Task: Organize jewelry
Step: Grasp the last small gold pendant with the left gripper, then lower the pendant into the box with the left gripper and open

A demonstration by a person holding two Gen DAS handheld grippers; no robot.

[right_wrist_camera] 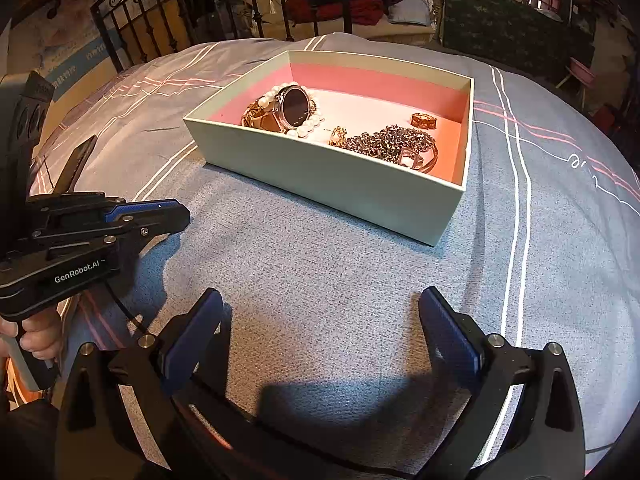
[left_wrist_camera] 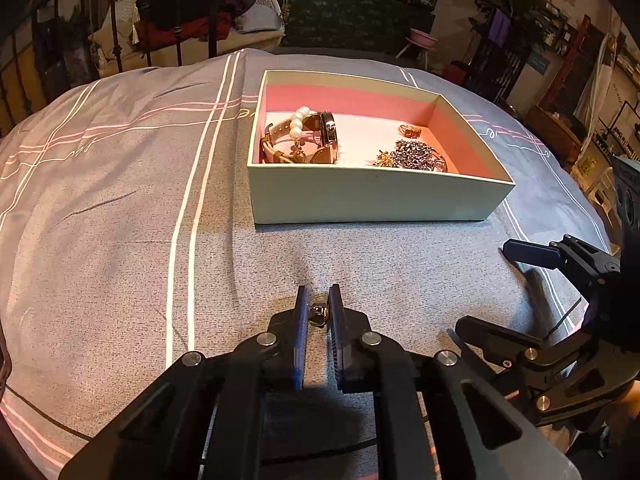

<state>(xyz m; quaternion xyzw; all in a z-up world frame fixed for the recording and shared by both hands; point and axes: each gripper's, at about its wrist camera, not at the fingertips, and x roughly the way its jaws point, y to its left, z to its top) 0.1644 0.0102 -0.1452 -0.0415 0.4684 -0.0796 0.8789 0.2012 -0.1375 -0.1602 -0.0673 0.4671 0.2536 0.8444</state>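
Observation:
A pale green box (left_wrist_camera: 360, 196) with a pink lining sits on the bed; it also shows in the right wrist view (right_wrist_camera: 320, 176). Inside lie a watch (left_wrist_camera: 328, 134) with a pearl bracelet (left_wrist_camera: 298, 122), a dark chain necklace (left_wrist_camera: 414, 154) and a gold ring (left_wrist_camera: 410, 131). My left gripper (left_wrist_camera: 319, 312) is shut on a small gold piece of jewelry (left_wrist_camera: 319, 314), just above the bedspread in front of the box. My right gripper (right_wrist_camera: 320, 320) is open and empty, low over the bed, right of the left one.
The grey bedspread (left_wrist_camera: 120, 208) with white and pink stripes covers the bed. A black metal bed frame (left_wrist_camera: 120, 20) and piled clothes (left_wrist_camera: 192, 8) stand behind. Shelves and furniture fill the room at the right.

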